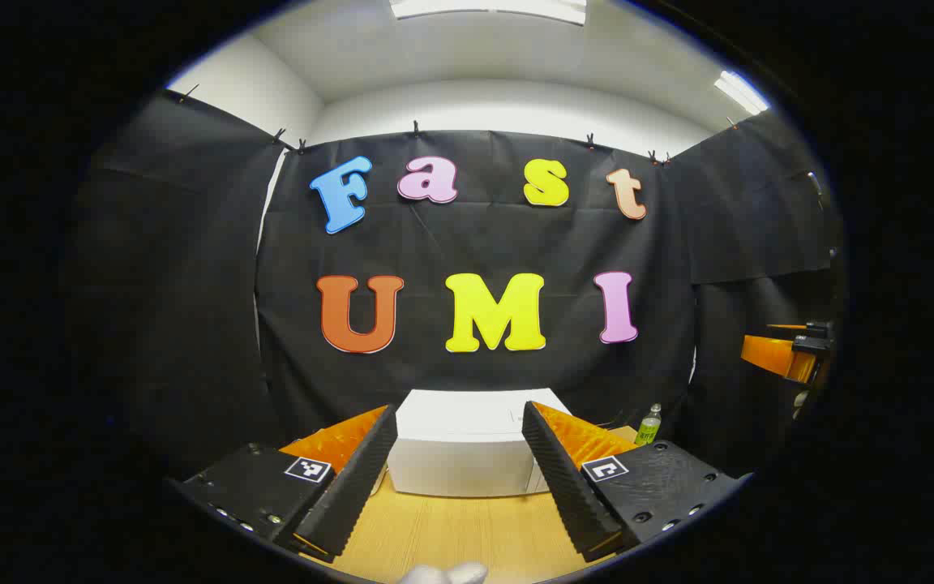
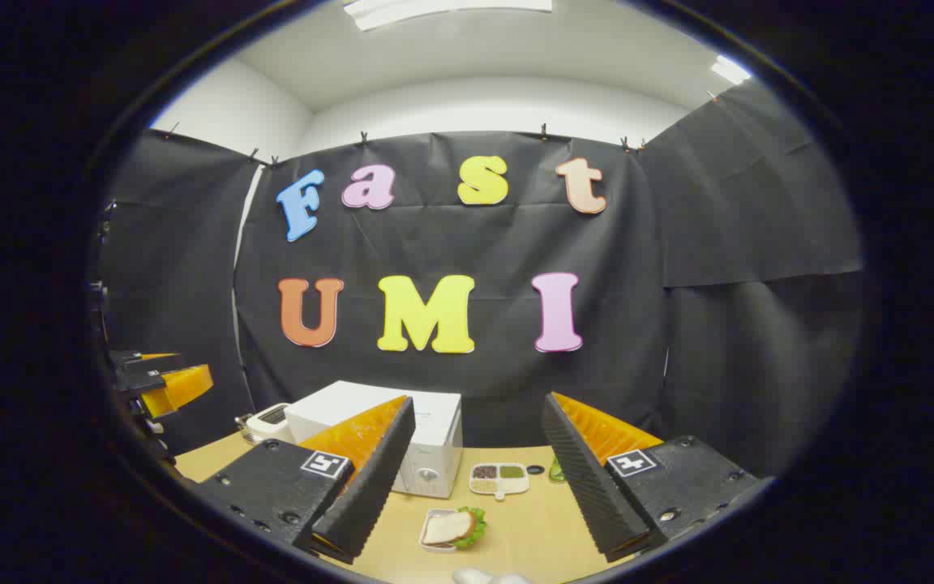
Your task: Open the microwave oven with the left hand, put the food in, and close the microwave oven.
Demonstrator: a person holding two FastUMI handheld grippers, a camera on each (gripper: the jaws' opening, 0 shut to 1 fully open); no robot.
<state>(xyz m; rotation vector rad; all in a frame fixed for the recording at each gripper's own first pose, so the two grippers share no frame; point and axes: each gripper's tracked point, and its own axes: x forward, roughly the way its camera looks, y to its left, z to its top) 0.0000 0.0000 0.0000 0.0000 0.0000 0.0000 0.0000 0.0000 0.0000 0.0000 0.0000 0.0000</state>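
Item: my left gripper (image 1: 459, 478), left gripper view. Fingers spread wide, nothing between them, hanging above the wooden table (image 1: 467, 531).

Item: microwave oven (image 1: 467, 442), white, straight ahead between my left fingers, at the far side of the table against the black cloth. Door shut as far as I can tell; both side edges are covered by my fingers, so the handle is not readable here.

Item: green bottle (image 1: 649, 425), just right of the microwave, lower half hidden behind my right-hand finger.

Item: my right gripper (image 2: 471, 478), right gripper view. Fingers likewise wide apart and empty. (Seen from the left gripper view it is an orange and black shape (image 1: 791, 354) cut off at the right edge.)

Item: food, a sandwich with lettuce (image 2: 455, 528) on a small white tray, lying on the table between my right fingers, well in front of the microwave oven (image 2: 426, 446) and apart from it.

Item: divided dish (image 2: 499, 478) with dark, green and pale fillings, beside the microwave's front corner; contents too small to name.

Item: small pale appliance (image 2: 268, 420), left of the microwave, partly hidden, hard to identify.

Item: white blurred object (image 2: 491, 577) at the bottom edge, cut off.
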